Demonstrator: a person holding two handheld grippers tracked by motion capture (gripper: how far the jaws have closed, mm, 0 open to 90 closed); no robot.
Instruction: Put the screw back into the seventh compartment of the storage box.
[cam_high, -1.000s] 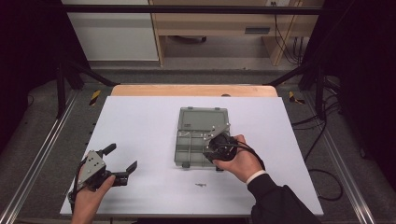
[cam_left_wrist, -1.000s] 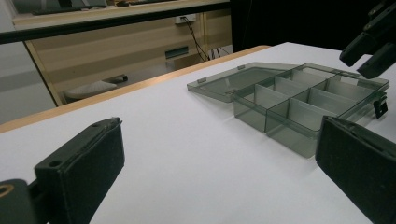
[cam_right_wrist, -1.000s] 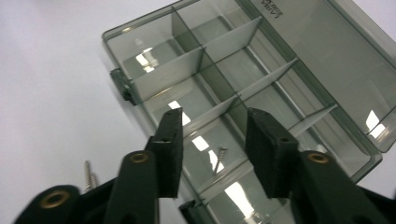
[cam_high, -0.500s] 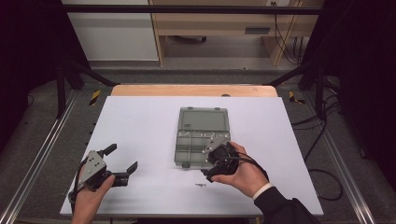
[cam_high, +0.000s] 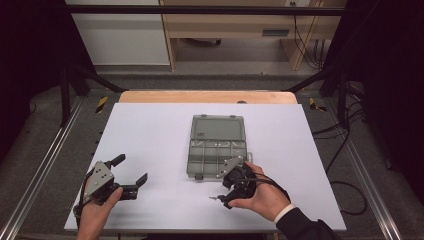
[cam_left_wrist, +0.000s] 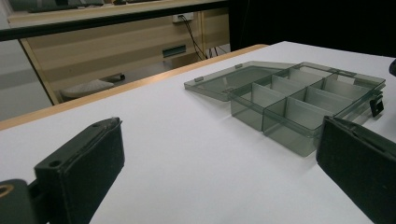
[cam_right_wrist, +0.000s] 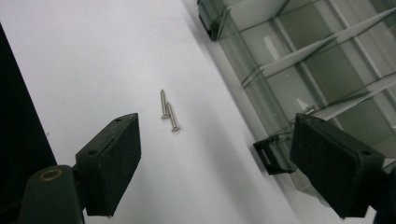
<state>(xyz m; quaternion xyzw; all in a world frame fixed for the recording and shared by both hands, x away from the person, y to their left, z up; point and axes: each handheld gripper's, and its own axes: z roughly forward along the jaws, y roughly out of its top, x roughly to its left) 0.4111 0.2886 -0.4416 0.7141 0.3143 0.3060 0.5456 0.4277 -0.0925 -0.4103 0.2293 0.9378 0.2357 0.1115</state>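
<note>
A clear grey compartment box (cam_high: 218, 150) lies with its lid open at the table's middle (cam_left_wrist: 299, 107) (cam_right_wrist: 327, 60). Two small screws (cam_high: 215, 198) (cam_right_wrist: 168, 112) lie side by side on the white table, just in front of the box. My right gripper (cam_high: 225, 192) (cam_right_wrist: 217, 140) hovers low beside the box's near right corner and points at the screws. Its jaws have just been opening and stand open with nothing between them. My left gripper (cam_high: 132, 170) (cam_left_wrist: 219, 154) rests open at the front left, holding nothing and facing the box.
The white table top (cam_high: 150, 135) has a wooden strip along its far edge. Metal rails run down both sides. Cables (cam_high: 345, 150) trail on the floor at the right. A latch tab (cam_right_wrist: 271, 156) sticks out from the box's near wall.
My right gripper has moved from over the box's near right part toward the table's front, down to the screws, and its jaws have widened. The left gripper has stayed put.
</note>
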